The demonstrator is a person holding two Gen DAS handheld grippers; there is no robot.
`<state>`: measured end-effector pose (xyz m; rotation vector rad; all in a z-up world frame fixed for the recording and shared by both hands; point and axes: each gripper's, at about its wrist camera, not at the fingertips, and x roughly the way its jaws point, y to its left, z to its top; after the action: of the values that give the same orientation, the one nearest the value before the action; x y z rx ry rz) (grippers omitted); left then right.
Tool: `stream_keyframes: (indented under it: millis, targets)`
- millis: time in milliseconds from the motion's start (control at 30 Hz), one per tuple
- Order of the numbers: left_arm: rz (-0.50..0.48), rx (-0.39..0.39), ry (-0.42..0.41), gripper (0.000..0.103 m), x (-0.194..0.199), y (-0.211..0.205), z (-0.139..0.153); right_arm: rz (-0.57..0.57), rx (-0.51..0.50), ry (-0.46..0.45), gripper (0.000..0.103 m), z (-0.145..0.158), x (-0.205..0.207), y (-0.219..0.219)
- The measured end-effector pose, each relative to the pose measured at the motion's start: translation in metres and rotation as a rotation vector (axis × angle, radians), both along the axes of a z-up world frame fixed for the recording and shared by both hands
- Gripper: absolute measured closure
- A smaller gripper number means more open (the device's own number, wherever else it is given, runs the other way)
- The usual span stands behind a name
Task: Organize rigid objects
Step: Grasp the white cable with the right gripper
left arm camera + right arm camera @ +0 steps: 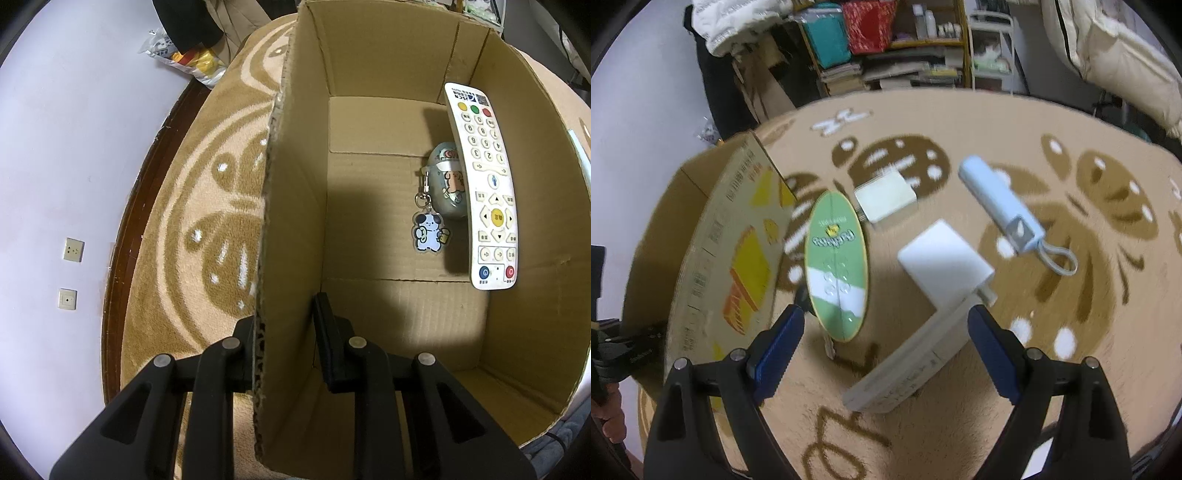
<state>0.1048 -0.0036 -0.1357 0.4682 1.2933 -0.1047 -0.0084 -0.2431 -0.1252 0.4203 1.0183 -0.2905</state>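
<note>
My left gripper is shut on the near left wall of an open cardboard box, one finger outside and one inside. In the box lie a white remote control against the right wall and a grey earbud case with a cartoon dog keychain. My right gripper is open and empty above the rug. Under and ahead of it lie a long white remote, a white charger, a green oval hand fan, a cream adapter and a pale blue power bank.
The box also shows in the right wrist view, at left, printed side facing me. A round tan patterned rug covers the floor. Shelves with books and bags stand behind. A white wall with sockets is at left.
</note>
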Motion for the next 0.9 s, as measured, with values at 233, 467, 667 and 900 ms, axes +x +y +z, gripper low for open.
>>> stream_keyframes:
  millis: [233, 467, 667, 900]
  targets:
    - [0.002, -0.005, 0.01, 0.085, -0.001, 0.0, -0.002, -0.03, 0.073, 0.041, 0.009, -0.019, 0.001, -0.007]
    - [-0.003, -0.017, 0.006, 0.088, -0.004, 0.0, 0.001, -0.078, 0.093, 0.065, 0.011, -0.027, 0.003, -0.012]
    - [-0.015, -0.016, -0.009, 0.089, -0.008, -0.003, 0.006, -0.106, 0.14, 0.107, 0.033, -0.04, 0.002, -0.017]
    - [-0.006, -0.026, -0.003, 0.089, -0.008, -0.001, 0.007, -0.111, 0.18, 0.142, 0.083, -0.048, -0.001, -0.021]
